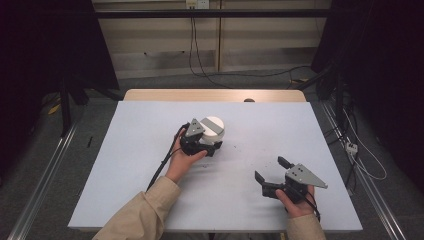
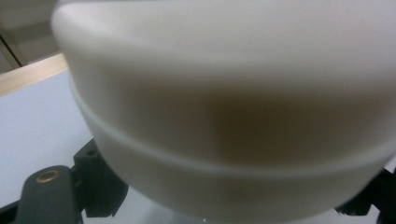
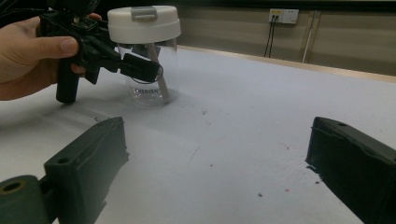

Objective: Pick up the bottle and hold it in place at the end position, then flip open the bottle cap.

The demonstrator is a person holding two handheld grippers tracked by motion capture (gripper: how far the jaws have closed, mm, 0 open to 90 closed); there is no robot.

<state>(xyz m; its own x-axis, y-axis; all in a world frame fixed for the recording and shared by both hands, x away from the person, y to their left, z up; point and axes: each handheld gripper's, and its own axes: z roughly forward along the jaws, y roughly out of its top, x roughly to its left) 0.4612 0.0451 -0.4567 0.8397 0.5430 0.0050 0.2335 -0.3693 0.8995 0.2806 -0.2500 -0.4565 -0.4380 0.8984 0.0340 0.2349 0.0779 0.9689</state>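
Right gripper sits nearest, low over the tabletop, fingers wide apart, nothing between them.

Farther in, near mid-tabletop: clear tumbler, upright, white lid with grey tab, a straw inside. Left gripper is at the tumbler's body; one finger lies across the clear wall just under the lid. Grip looks closed on it, though contact on the far side is hidden.

Judgement: step appears to be securing the tumbler. Keep the hold below the lid rim, level, and squeeze lightly, as the smooth wall may slip.

Print on wall reads "CHERISH".
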